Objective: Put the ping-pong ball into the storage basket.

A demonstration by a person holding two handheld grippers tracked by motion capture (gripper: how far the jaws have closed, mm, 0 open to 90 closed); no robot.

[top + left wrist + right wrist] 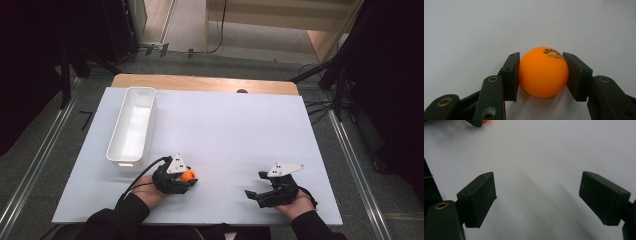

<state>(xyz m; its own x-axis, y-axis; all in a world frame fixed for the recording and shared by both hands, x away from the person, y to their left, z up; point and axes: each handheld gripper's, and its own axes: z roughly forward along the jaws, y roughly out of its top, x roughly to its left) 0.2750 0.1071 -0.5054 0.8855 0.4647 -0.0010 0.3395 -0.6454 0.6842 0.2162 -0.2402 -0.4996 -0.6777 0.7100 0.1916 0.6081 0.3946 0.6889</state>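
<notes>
An orange table-tennis ball with black print rests on the white tabletop near the front left. My left gripper is shut on it. In the left gripper view both pads press the sides of the ball, one on each side, with the left gripper low over the surface. My right gripper lies near the front right, held by a hand. Its jaws stand wide apart in the right gripper view, with bare white surface between them.
A long white bin stands at the left of the table, its near end just behind my left gripper. Behind the white top a wooden edge shows. Dark stands and cables flank the table on the floor.
</notes>
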